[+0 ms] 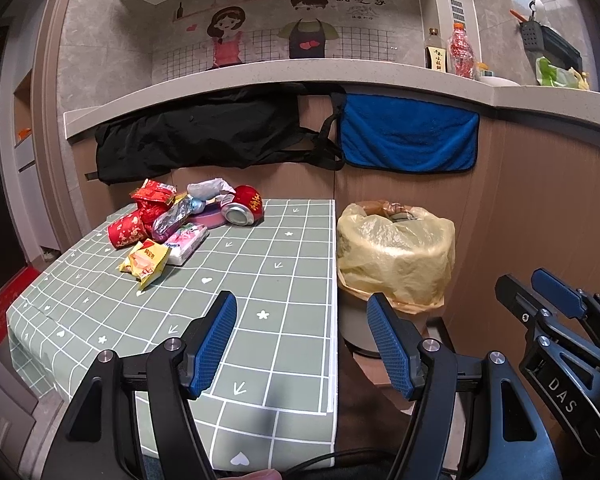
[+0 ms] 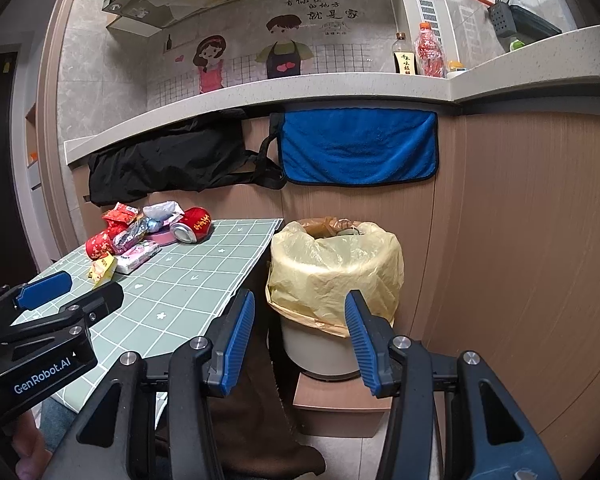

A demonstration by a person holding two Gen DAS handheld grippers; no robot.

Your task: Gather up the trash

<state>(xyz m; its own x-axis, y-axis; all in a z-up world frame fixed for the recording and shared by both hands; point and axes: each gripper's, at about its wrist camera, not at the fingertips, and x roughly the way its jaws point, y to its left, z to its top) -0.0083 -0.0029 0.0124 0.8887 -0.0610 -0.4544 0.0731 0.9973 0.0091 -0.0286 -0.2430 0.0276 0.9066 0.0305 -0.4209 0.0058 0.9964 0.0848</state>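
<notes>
The surface (image 1: 268,264) in front of me is the biggest thing here, a low table under a green grid-patterned cloth, pushed up against the wood-panelled counter wall. Just beside its right edge stands the trash bin (image 2: 332,344), lined with a yellow bag (image 1: 396,256) folded over the rim, mouth open and already holding some waste; I judge it sits there so anything lifted off the cloth has only a short way to travel.

Behind the surface a black bag (image 1: 196,136) and a blue towel (image 1: 410,132) hang from the counter edge, well clear of my work. Bottles (image 1: 460,50) stand up on the counter, out of the task.

The trash lies heaped at the far left corner of the surface: a red can (image 1: 244,206) on its side, red wrappers (image 1: 128,230), a silvery foil wrapper (image 1: 172,220), a crumpled white plastic piece (image 1: 210,189), a tissue pack (image 1: 188,242), and nearest me a yellow snack packet (image 1: 146,262).

My left gripper (image 1: 302,340) hovers low over the near part of the cloth, spread wide and empty. My right gripper (image 2: 300,338) faces the bin, also spread and holding nothing. Nothing has been picked yet, I reckon. The cloth between me and the pile is bare, so nothing blocks a reach; the yellow packet looks the easiest first take.
</notes>
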